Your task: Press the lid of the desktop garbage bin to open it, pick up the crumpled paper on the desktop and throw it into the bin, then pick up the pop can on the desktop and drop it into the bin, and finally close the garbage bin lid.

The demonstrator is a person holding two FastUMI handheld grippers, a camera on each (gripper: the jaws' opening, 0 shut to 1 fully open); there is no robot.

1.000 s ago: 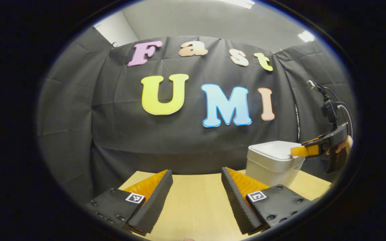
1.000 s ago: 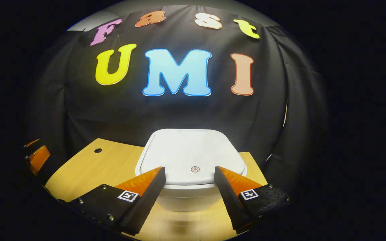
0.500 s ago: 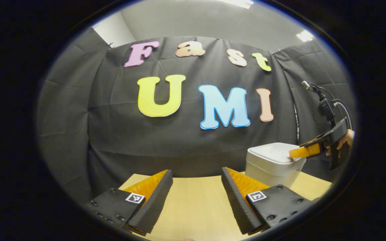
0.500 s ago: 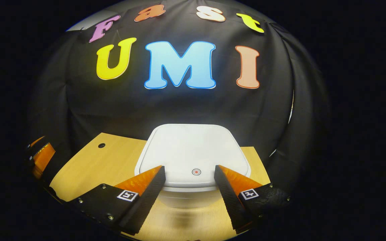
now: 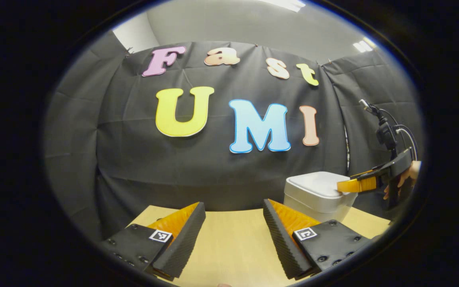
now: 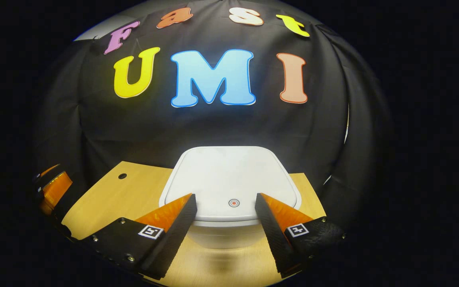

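A white desktop garbage bin [image 6: 229, 191] with its lid down stands at the back of the wooden table [image 6: 118, 199]; a small round red mark [image 6: 233, 203] sits near the lid's front edge. My right gripper [image 6: 225, 205] hovers open just over that front edge, the mark between its fingers. From the left gripper view the bin [image 5: 315, 195] stands at the right, with the right gripper [image 5: 357, 184] over its lid and a hand [image 5: 407, 175] holding it. My left gripper [image 5: 233, 213] is open above bare table, holding nothing.
Black cloth walls close in behind the table and on both sides. A small dark hole [image 6: 122, 175] marks the tabletop left of the bin. The left gripper [image 6: 52, 189] shows at the far left edge of the right gripper view.
The right gripper has come a little lower and closer over the bin lid's front edge. The left gripper has turned slightly, so the bin sits a bit more to the left in its view.
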